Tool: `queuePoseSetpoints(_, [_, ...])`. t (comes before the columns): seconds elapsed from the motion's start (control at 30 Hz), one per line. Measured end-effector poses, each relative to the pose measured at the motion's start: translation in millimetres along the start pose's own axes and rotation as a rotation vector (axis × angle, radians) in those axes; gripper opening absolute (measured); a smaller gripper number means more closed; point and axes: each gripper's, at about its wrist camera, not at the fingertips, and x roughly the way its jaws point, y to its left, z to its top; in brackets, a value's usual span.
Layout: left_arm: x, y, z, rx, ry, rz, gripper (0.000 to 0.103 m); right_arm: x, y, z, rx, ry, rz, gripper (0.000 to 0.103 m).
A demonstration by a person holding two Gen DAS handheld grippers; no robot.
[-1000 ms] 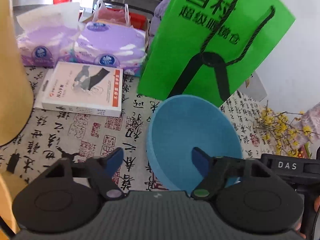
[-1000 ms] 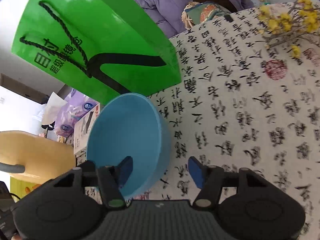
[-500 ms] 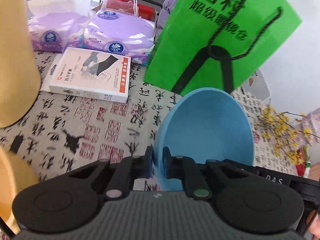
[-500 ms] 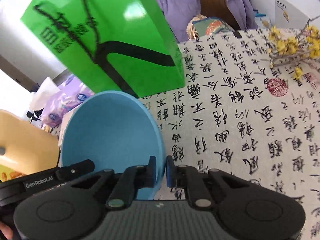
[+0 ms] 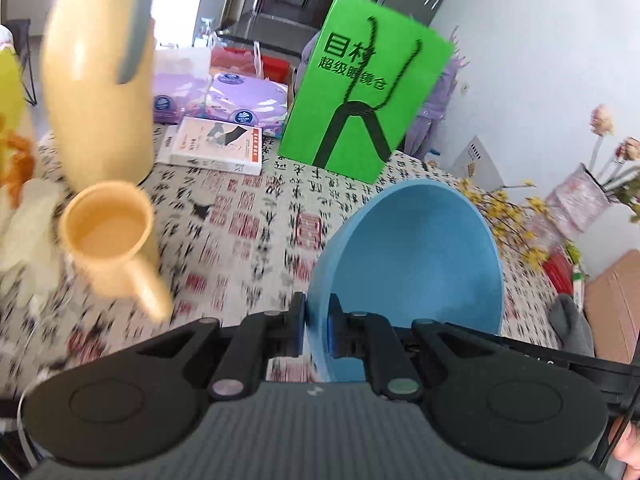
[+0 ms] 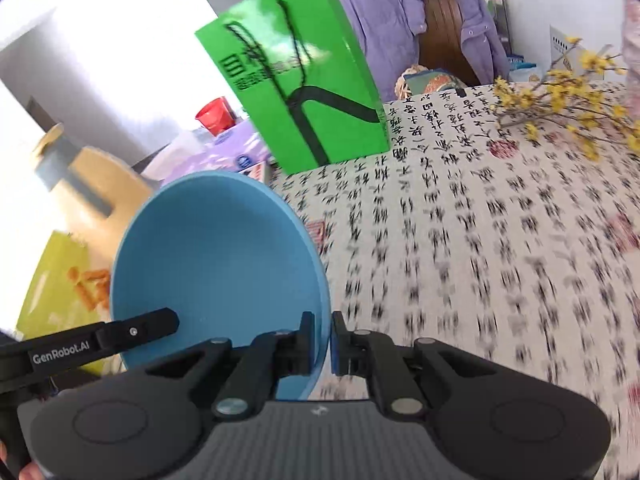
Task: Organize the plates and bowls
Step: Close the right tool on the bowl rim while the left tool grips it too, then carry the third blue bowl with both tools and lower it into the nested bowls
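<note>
A blue bowl (image 5: 416, 256) is held up off the table, tilted, by both grippers. My left gripper (image 5: 316, 330) is shut on the bowl's left rim. My right gripper (image 6: 323, 340) is shut on the right rim of the same blue bowl (image 6: 216, 256). The left gripper's body also shows in the right wrist view (image 6: 100, 340) at the bowl's far side. The bowl is empty inside. No plates are in view.
A green paper bag (image 5: 360, 104) stands at the back of the table with the calligraphy cloth (image 6: 480, 240). A tan jug (image 5: 100, 92) and tan mug (image 5: 112, 240) stand left. A white box (image 5: 216, 148), tissue packs (image 5: 248, 100) and yellow flowers (image 6: 560, 108) lie around.
Both grippers, shut on the bowl's rims half a second ago, have lifted the bowl and pulled it back from the green bag. The tan mug has come into the left view.
</note>
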Motion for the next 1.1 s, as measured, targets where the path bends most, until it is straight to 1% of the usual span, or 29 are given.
queuePoseSetpoints(0.1, [-31, -2, -35, -0.002, -0.023, -0.004, 0.010, -30, 6, -33, -0.034, -0.029, 0.005, 0.007])
queuePoseSetpoints(0.17, [-52, -4, -64, 0.011, -0.052, 0.006, 0.010, -50, 9, -59, -0.071, -0.057, -0.001, 0.007])
queuePoseSetpoints(0.3, [-87, -6, -122, 0.017, -0.131, 0.026, 0.009, -80, 12, -114, -0.120, -0.106, -0.005, 0.007])
queuePoseSetpoints(0.43, [-120, -9, -177, 0.025, -0.216, 0.048, 0.009, -108, 9, -178, -0.155, -0.143, 0.001, 0.008])
queuePoseSetpoints(0.53, [-140, -11, -216, 0.043, -0.270, 0.065, 0.008, -126, 8, -219, -0.178, -0.169, 0.011, 0.008])
queuePoseSetpoints(0.57, [-146, -12, -227, 0.054, -0.283, 0.066, 0.008, -132, 8, -233, -0.187, -0.181, 0.014, 0.008])
queuePoseSetpoints(0.6, [-151, -12, -235, 0.044, -0.296, 0.056, 0.009, -136, 7, -242, -0.193, -0.191, 0.015, 0.008])
queuePoseSetpoints(0.63, [-156, -12, -242, 0.034, -0.304, 0.058, 0.009, -141, 5, -253, -0.190, -0.199, 0.016, 0.008])
queuePoseSetpoints(0.73, [-166, -15, -260, 0.045, -0.329, 0.070, 0.009, -153, 5, -273, -0.203, -0.219, 0.021, 0.008])
queuePoseSetpoints(0.8, [-168, -18, -266, 0.059, -0.333, 0.085, 0.009, -157, 5, -283, -0.214, -0.227, 0.019, 0.009])
queuePoseSetpoints(0.97, [-169, -21, -273, 0.065, -0.329, 0.080, 0.009, -158, -2, -285, -0.195, -0.219, 0.030, 0.008])
queuePoseSetpoints(1.1, [-168, -27, -271, 0.075, -0.339, 0.085, 0.009, -161, -2, -285, -0.217, -0.240, 0.017, 0.008])
